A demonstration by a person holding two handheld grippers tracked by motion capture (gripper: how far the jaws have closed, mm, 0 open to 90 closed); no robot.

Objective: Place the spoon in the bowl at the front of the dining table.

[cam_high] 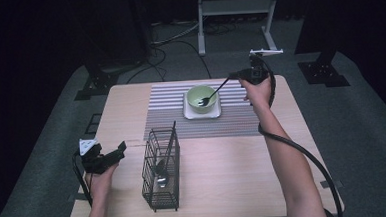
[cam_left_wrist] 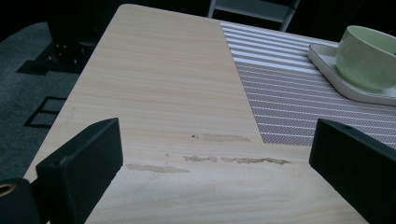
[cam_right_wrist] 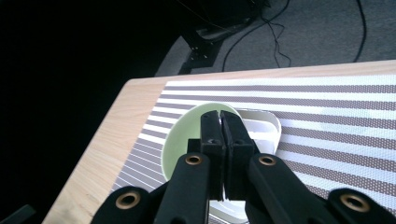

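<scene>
A pale green bowl (cam_high: pixel 198 94) sits on a white square plate (cam_high: pixel 188 113) on the striped placemat (cam_high: pixel 166 105). My right gripper (cam_high: pixel 233 76) is just right of the bowl, shut on the black handle of a utensil (cam_high: pixel 220 88) whose metal head rests inside the bowl. In the right gripper view the shut jaws (cam_right_wrist: pixel 222 114) hang over the bowl (cam_right_wrist: pixel 180 137) and hide the utensil. My left gripper (cam_high: pixel 122 147) rests open near the table's left front, left of a black wire caddy (cam_high: pixel 149 166). Its jaws (cam_left_wrist: pixel 217 128) stand wide apart over bare wood.
The caddy holds a metal spoon (cam_high: pixel 161 174) and a dark-handled utensil standing upright. The left gripper view shows the bowl (cam_left_wrist: pixel 369 56) and plate (cam_left_wrist: pixel 327 65) far off at the upper right. The wooden table (cam_high: pixel 234 161) has scuffed patches (cam_left_wrist: pixel 224 158). Stands and cables lie on the floor behind.
</scene>
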